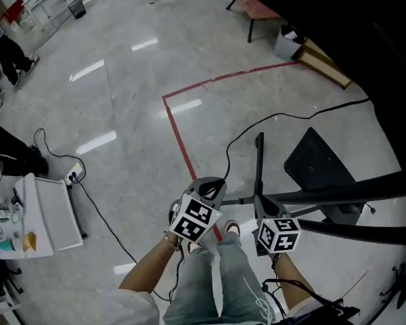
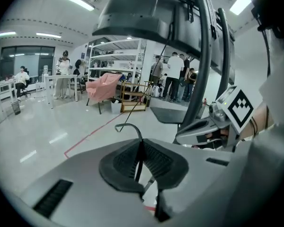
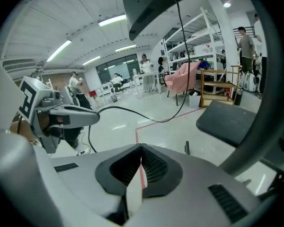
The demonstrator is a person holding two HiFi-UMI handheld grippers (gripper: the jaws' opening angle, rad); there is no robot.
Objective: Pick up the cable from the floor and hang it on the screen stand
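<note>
A thin black cable (image 1: 284,116) trails from my left gripper (image 1: 215,183) across the grey floor toward the dark screen at the right. In the left gripper view the left gripper (image 2: 140,148) is shut on the cable (image 2: 136,132), which arcs up out of the pads. The screen stand's pole (image 1: 258,164) and flat black base (image 1: 319,161) stand just ahead. My right gripper (image 1: 262,208) hovers beside the pole. In its own view the right gripper (image 3: 142,150) is shut, with no cable between the pads. The cable (image 3: 132,110) runs from the left gripper up to the screen (image 3: 151,4).
A red tape line (image 1: 179,131) marks a corner on the floor. At the left stand a white table (image 1: 44,212) and a power strip (image 1: 73,176) with its own lead. A pink chair (image 2: 104,86) and a wooden frame (image 1: 325,63) lie beyond. People (image 2: 175,74) stand far back.
</note>
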